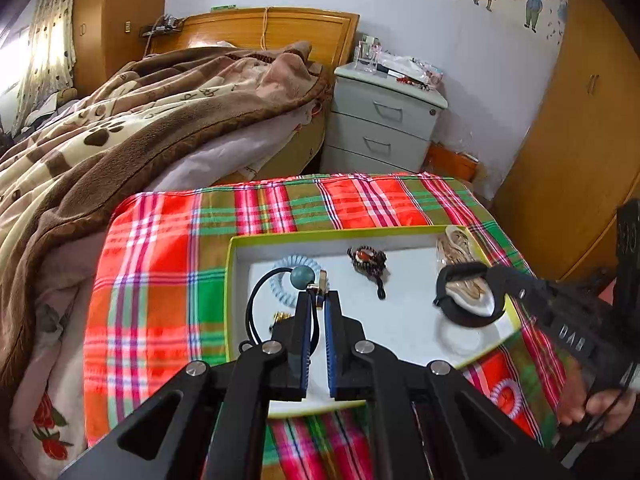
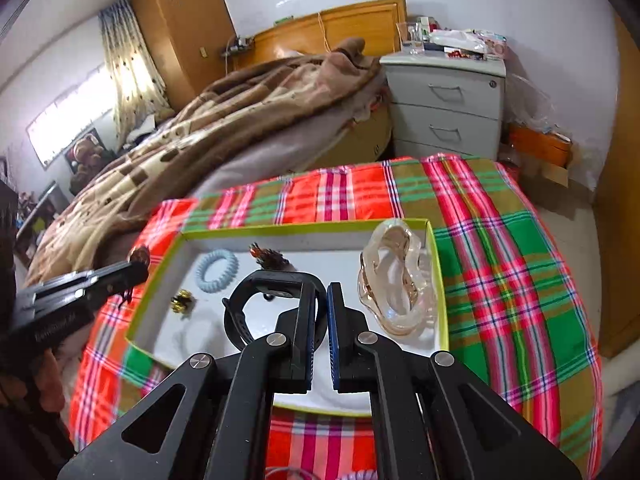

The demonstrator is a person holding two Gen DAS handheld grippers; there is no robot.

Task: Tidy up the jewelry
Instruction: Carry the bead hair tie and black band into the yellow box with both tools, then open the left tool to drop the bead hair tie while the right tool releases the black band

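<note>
Between left claw (image 1: 319, 296) tips: pendant cord (image 1: 256, 304).

The cloth (image 1: 160, 264) is plaid in red, green and pink. The tray (image 2: 304, 227) is white inside with a lime-green rim. The far coil hair tie (image 2: 216, 270) is pale blue.

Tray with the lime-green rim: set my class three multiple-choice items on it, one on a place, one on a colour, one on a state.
1. In the right wrist view, the glass dish lies at which part of the tray? A left end, B right end, C outside it.
2. The spiral hair tie in the tray is: A light blue, B red, C black.
3. The right gripper is: A open and empty, B shut on the black band, C shut on the hair tie.

B, the dish is beside the right wall; A, its coils are pale blue; B, the band is pinched between the jaws.
</note>
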